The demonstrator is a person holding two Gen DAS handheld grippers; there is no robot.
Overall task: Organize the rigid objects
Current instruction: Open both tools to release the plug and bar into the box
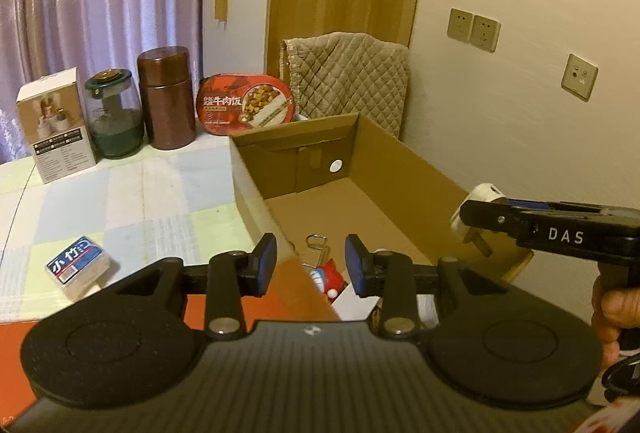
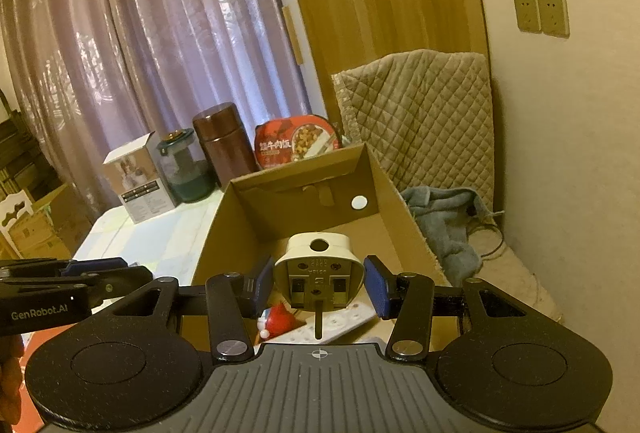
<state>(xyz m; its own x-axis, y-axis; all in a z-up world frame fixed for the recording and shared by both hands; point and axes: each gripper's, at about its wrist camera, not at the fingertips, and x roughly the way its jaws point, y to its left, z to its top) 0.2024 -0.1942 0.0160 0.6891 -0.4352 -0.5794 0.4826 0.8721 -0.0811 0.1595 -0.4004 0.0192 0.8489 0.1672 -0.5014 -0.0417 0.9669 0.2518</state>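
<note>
The right gripper [image 2: 319, 283] is holding a white plug [image 2: 318, 265] between its pads, pins pointing down and back toward the camera, over the near part of the open box [image 2: 384, 189]. The box floor is lying straight below. The left gripper [image 1: 311, 260] is empty, jaws at their narrowest, beside the box's near left corner.

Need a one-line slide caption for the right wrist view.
Right gripper holds a white plug adapter above the open cardboard box.
</note>
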